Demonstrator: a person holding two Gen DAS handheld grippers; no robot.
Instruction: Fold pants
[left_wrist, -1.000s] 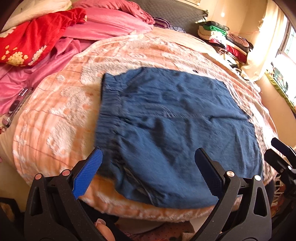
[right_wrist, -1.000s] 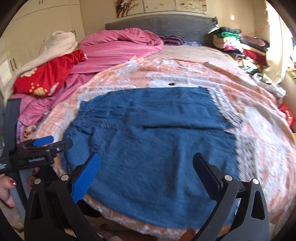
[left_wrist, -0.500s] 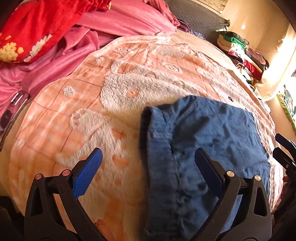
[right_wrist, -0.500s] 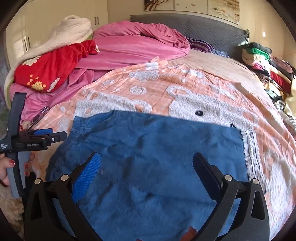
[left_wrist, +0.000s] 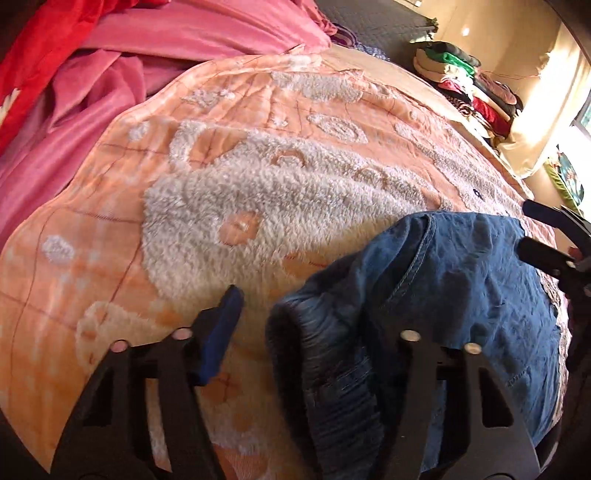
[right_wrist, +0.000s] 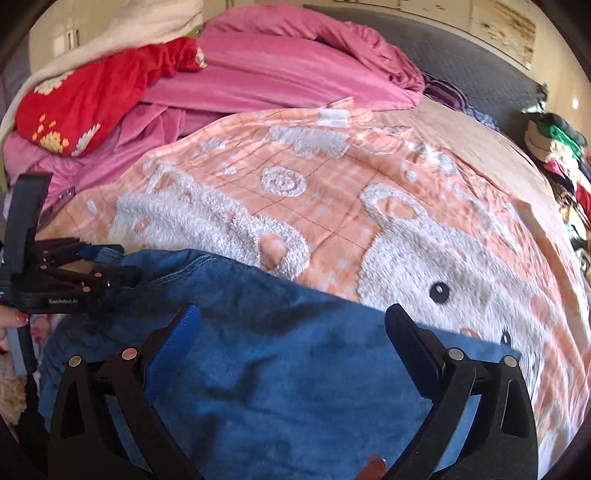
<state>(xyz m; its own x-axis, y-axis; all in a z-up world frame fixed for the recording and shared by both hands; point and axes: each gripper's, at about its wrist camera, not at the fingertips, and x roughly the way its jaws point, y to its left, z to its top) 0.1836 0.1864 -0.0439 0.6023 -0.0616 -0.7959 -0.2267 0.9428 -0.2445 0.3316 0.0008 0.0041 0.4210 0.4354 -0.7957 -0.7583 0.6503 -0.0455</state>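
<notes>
Left wrist view shows the left gripper (left_wrist: 306, 325) low in the frame, its fingers partly drawn in around the gathered waistband of the blue pants (left_wrist: 461, 295); the right-hand finger is buried under denim, so whether the cloth is truly pinched cannot be told from here. In the right wrist view the same tool sits at the left edge of the frame, its tips appearing to nip a blue fold.

The right gripper (right_wrist: 291, 328) hovers with fingers spread wide, nothing between them, above the flat denim filling the lower half of its view. The pants lie on the peach blanket (right_wrist: 332, 192), bunched at lower right in the left wrist view, the blanket's woolly bear pattern bare beyond.

The step in hand appears to be carrying the waistband edge across to make a fold. Doing it well likely calls for a firm hold on all layers of the elastic band, a low, even sweep so the cloth does not drag the blanket, and the free tool pressing or taking the opposite corner to keep the crease straight.

Count: one pair of pants, two grippers, one peach blanket, one pink quilt (right_wrist: 277, 70) at upper centre, one red flowered cover (right_wrist: 85, 99) at upper left, one stack of clothes (right_wrist: 557, 147) at far right.
</notes>
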